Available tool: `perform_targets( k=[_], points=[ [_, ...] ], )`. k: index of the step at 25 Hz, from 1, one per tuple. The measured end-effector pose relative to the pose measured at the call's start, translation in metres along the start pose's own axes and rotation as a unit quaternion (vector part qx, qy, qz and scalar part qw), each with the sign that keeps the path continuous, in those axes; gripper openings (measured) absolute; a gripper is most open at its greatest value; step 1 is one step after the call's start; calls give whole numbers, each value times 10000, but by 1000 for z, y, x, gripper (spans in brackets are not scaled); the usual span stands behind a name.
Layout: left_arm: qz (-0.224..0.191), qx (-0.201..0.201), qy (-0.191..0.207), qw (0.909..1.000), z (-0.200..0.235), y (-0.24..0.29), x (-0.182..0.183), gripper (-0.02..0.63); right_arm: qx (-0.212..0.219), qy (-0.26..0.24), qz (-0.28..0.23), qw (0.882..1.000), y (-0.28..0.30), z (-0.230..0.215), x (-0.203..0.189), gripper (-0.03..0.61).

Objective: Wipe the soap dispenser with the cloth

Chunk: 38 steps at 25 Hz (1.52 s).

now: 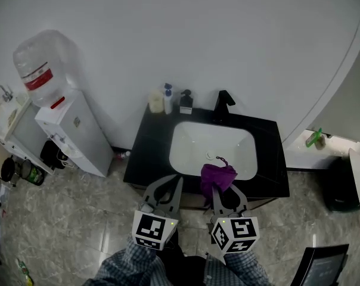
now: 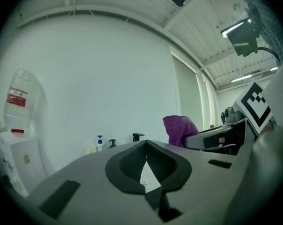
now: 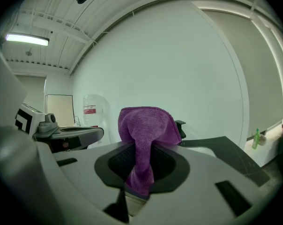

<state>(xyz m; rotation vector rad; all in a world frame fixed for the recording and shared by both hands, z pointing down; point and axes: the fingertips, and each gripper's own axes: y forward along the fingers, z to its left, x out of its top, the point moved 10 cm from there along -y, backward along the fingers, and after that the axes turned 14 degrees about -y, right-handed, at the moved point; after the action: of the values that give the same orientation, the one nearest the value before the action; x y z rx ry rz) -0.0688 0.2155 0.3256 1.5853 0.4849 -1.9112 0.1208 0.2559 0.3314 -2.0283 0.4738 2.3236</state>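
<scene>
**Black counter against a white wall: cloth in the gripper, dispenser not yet reached**

A grey marbled floor (image 1: 78,219) and a plain white wall (image 1: 198,34) frame a black counter (image 1: 147,154) with a white sink basin (image 1: 192,151) set into it.

Nearest the person, both grippers hover over the counter's front edge. The left gripper (image 1: 176,180) has its jaws brought together at the tips and carries nothing; only the basin shows through the hollow between its pads. Just beside it, the right gripper (image 1: 219,188) is clamped on a purple terry cloth (image 1: 217,174). The cloth bunches up above the jaw tips in a rounded fold, and a tail of it hangs down between the pads.

Beyond the basin, a black faucet (image 1: 223,103) stands at the counter's back edge. To its left is a dark pump-top soap dispenser (image 1: 186,102), then a white bottle with a blue pump (image 1: 167,99) and a pale yellowish container (image 1: 156,102), all close together by the wall. A white water cooler (image 1: 73,130) stands on the floor further left.

The step in hand looks like the reach across the basin, with the dispenser well apart from the cloth. To do it well, lead with the bunched fold so that fabric meets the dispenser rather than bare jaw. The empty left gripper could close on the dispenser's body or base to steady it, since a light pump bottle may slide or tip under sideways rubbing. Approaching from the faucet side would keep clear of the two neighbouring bottles. Gentle strokes would avoid pressing the pump head down.
</scene>
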Motion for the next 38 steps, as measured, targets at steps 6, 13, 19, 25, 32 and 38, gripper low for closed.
perform_targets(
  k=[6, 13, 19, 25, 32, 38],
  points=[
    [149, -141, -64, 9998, 47, 59, 15, 2, -68, 39, 65, 9999, 74, -18, 17, 75],
    [315, -194, -199, 9991, 113, 124, 34, 2, -182, 114, 225, 9995, 166, -35, 35, 75],
    [379, -291, -381, 9981, 160, 173, 39, 2, -218, 77, 391, 9990, 233, -45, 42, 75],
    [648, -303, -506, 9962, 188, 210, 29, 2, -184, 67, 619, 9979, 280, -60, 36, 75],
    [591, -209, -602, 9962, 204, 244, 22, 2, 8, 1, 721, 9974, 335, -81, 29, 75],
    [577, 87, -589, 9966, 216, 262, 20, 2, 220, -121, 616, 9978, 388, -101, 38, 75]
  ],
)
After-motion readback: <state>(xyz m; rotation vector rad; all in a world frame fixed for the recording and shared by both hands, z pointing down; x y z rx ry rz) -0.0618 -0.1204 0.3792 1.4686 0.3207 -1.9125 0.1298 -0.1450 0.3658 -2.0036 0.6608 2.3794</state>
